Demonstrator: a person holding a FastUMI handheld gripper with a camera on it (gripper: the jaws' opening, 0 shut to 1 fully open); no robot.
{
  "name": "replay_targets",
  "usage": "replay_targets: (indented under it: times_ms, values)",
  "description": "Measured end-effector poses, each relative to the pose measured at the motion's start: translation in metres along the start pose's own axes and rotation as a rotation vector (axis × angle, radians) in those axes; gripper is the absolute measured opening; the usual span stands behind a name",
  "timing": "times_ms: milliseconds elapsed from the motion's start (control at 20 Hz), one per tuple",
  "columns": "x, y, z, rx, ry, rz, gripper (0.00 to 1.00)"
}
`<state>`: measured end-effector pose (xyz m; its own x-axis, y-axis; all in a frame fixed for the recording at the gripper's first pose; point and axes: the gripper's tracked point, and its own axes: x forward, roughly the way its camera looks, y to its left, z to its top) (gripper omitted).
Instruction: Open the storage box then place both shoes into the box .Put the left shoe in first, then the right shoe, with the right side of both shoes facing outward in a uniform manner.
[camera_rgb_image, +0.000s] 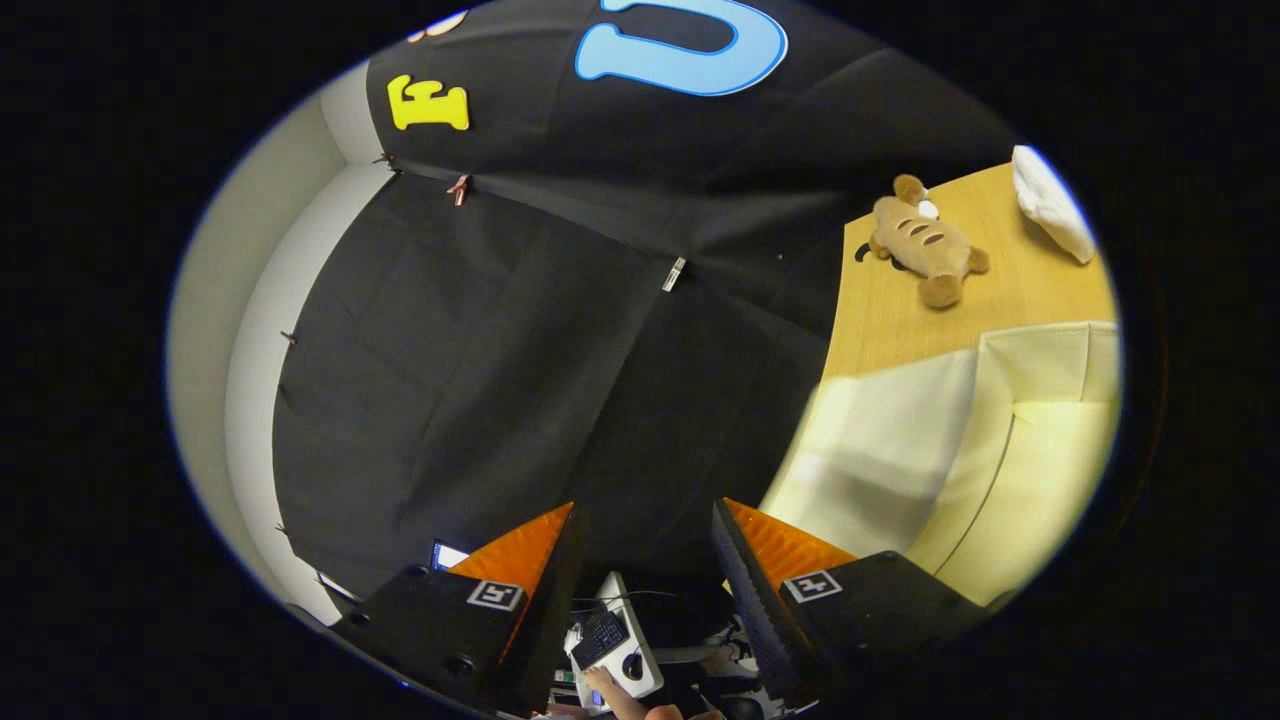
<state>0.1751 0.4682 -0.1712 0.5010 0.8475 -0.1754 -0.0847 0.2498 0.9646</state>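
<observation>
My gripper (645, 510) is open, with a wide gap between its fingers and nothing held. It points at the booth's black cloth wall. Off to the right of the right finger lies a large pale cream box-like body (1000, 430) with a seam running along it; I cannot tell whether it is the storage box. It rests against a wooden tabletop (890, 320).
A brown plush toy (925, 245) lies on the wooden top, with a white soft bundle (1050, 200) beyond it. Low between the fingers are a small keyboard (603, 638) and a person's hand (612, 692). A white wall (250, 330) flanks the cloth.
</observation>
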Motion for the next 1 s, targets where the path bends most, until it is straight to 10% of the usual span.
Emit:
replay_targets:
  times_ms: [500,1000]
  values:
    - [-0.092,0.022,0.012,-0.223,-0.113,-0.043,0.80]
    - [-0.285,-0.021,0.047,-0.561,-0.312,-0.441,0.92]
